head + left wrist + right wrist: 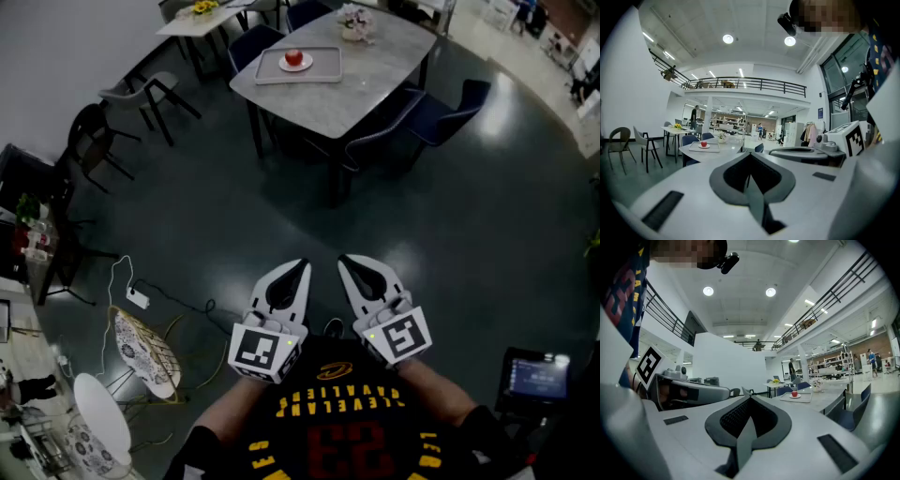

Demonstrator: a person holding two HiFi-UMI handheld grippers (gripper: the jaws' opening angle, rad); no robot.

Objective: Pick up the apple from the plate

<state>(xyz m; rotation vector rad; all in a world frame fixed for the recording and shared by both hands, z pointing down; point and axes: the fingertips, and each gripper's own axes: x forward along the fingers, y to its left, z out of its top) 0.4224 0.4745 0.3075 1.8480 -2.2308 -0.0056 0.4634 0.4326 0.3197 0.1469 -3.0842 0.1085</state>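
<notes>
A red apple [293,58] rests on a small white plate [302,66] on a grey tray [267,67], far off on a marble table [375,80]. The apple [703,144] is tiny in the left gripper view, and the apple [794,393] is just as small in the right gripper view. My left gripper [302,266] and right gripper [343,262] are side by side close to my body, well short of the table. Both are shut with nothing in them.
Dark blue chairs [448,111] stand around the marble table, which carries a flower pot [355,23]. A second table [202,19] and grey chairs [141,94] stand at the back left. A cable and plug [138,298] lie on the dark floor.
</notes>
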